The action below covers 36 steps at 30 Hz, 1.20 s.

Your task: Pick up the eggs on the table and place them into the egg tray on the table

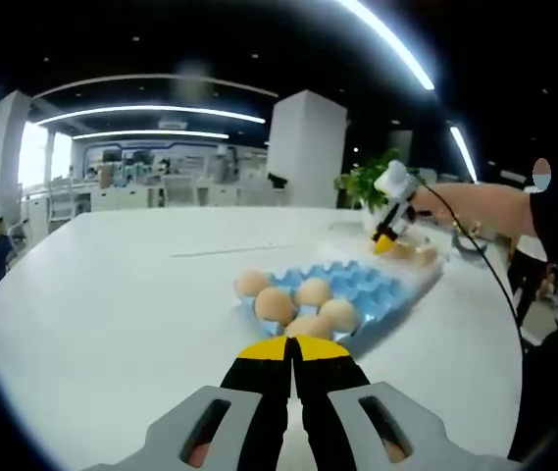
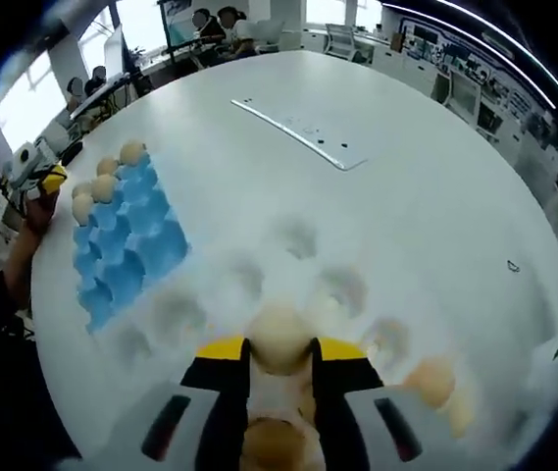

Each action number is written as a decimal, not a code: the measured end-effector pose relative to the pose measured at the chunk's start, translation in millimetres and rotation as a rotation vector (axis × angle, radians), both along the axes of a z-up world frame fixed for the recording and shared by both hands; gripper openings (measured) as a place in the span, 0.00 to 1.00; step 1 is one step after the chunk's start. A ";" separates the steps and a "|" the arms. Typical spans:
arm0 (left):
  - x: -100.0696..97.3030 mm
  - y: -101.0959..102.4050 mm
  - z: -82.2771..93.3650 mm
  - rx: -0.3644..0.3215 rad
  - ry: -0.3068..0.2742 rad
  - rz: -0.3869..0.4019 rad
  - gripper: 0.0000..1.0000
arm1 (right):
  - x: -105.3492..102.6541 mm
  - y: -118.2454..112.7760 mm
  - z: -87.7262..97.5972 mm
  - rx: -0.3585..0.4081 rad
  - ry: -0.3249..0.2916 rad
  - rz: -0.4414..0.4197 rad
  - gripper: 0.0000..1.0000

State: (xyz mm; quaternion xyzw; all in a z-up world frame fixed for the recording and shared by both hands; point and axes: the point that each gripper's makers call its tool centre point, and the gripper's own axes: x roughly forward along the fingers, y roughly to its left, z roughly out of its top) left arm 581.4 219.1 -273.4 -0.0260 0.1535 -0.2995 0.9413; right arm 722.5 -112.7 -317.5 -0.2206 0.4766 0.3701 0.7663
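The egg (image 2: 279,339) sits pinched between the yellow-tipped jaws of my right tool (image 2: 279,361), held over a clear egg tray (image 2: 303,240) whose cups look blurred and pale against the white tabletop (image 2: 435,147). Another egg (image 2: 431,381) lies just to the right, near the tray's edge. The blue egg tray (image 2: 126,240) is further left with about 4 eggs along its far end. My risk is the grip: squeeze harder and the shell cracks; ease off early and it drops and rolls. The clear cups are hard to read, so I could set it on a ridge. My left tool (image 1: 293,345) is closed on nothing, hovering near the blue tray's filled cups, where a nudge could knock an egg out.
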 end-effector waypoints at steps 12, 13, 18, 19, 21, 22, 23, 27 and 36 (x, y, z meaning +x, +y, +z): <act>-2.4 -3.6 0.3 0.001 -0.001 0.002 0.00 | -4.0 -1.7 -0.7 -0.014 -0.003 0.015 0.25; -2.4 -3.7 0.4 0.001 -0.001 0.002 0.00 | -3.9 -1.9 -0.6 -0.010 -0.007 0.015 0.25; 1.4 0.9 0.6 -0.006 0.002 0.007 0.00 | -3.3 -2.3 1.3 0.053 -0.062 0.006 0.24; 1.6 1.3 0.8 -0.008 0.001 0.007 0.00 | -2.2 -3.0 2.1 0.074 -0.084 0.000 0.24; 1.9 1.7 1.0 -0.011 0.001 0.008 0.00 | -1.0 -3.8 3.1 0.109 -0.123 -0.014 0.24; 2.1 1.8 0.9 -0.011 0.001 0.009 0.00 | 0.3 -4.3 3.9 0.120 -0.140 -0.018 0.24; 2.2 1.6 0.7 -0.012 0.003 0.008 0.00 | 0.3 -4.4 4.5 0.130 -0.160 -0.018 0.24; 2.3 1.6 0.1 -0.011 0.004 0.007 0.00 | 3.2 -5.2 8.4 0.175 -0.220 -0.039 0.24; 5.2 5.6 0.3 -0.015 0.004 0.008 0.00 | 10.2 -6.3 17.0 0.278 -0.288 -0.092 0.24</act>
